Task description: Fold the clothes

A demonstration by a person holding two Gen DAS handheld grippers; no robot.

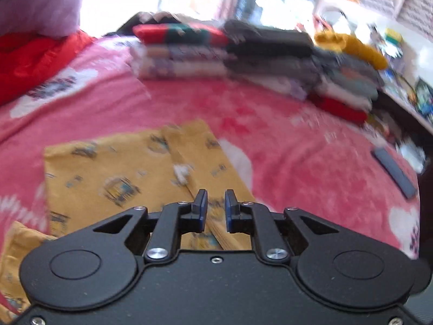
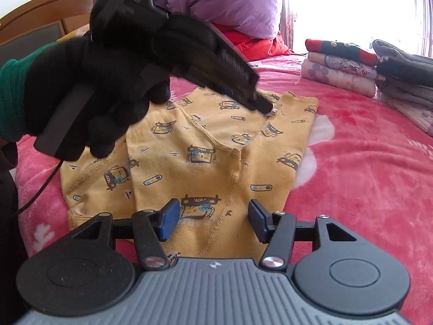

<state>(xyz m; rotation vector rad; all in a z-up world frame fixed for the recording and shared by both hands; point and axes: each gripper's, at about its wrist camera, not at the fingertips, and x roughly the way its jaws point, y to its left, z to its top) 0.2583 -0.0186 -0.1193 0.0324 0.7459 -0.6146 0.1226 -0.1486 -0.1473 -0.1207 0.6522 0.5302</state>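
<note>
A yellow garment (image 1: pixel 108 168) printed with small cartoon cars lies partly folded on the pink blanket (image 1: pixel 297 149). My left gripper (image 1: pixel 216 208) hovers over its right part with the jaws a narrow gap apart and nothing between them. In the right wrist view, a black-gloved hand (image 2: pixel 108 94) holds the left gripper (image 2: pixel 261 104), whose tips reach down to the far side of the garment (image 2: pixel 211 135) near a small white tag. My right gripper (image 2: pixel 213 220) stands wide open just above the garment's near edge, holding nothing.
Stacks of folded clothes (image 2: pixel 341 65) line the far side of the bed (image 2: pixel 365 162). A purple pillow (image 2: pixel 230 2) rests on a red quilt (image 1: pixel 32 59) at the head. A dark flat device (image 1: pixel 392 170) lies near the bed's right edge, beside cluttered shelves (image 1: pixel 406 86).
</note>
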